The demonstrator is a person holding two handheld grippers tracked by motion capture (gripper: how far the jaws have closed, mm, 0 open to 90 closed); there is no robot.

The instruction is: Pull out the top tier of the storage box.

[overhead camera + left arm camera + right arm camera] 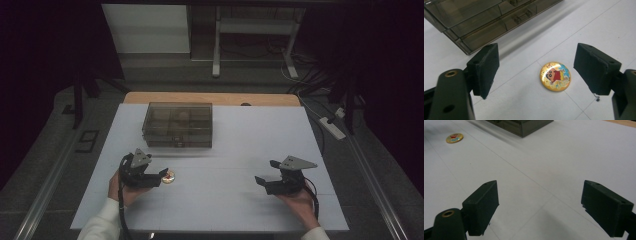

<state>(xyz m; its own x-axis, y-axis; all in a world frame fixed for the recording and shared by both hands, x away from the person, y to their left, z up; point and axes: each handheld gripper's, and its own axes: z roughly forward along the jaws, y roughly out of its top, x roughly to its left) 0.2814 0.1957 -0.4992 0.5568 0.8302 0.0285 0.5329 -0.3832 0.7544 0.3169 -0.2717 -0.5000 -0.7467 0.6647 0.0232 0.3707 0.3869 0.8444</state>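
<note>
A round yellow badge point(555, 76) with a cartoon figure lies flat on the white table, small in the high view point(168, 176) and far off at the upper left of the right gripper view point(454, 138). My left gripper point(161, 175) stands open just left of the badge, its jaws wide apart with the badge ahead between them point(536, 71), not touching. My right gripper point(266, 174) rests open at the table's right side with only bare table between its jaws point(540, 206). A smoky transparent drawer box point(178, 124) stands behind the badge, its drawers shut.
The white table sheet point(235, 140) spreads wide between the two grippers. A wooden table edge point(210, 98) runs behind the box. Beyond it are a dark floor, desk legs point(216, 65) and a power strip point(332, 127) at the right.
</note>
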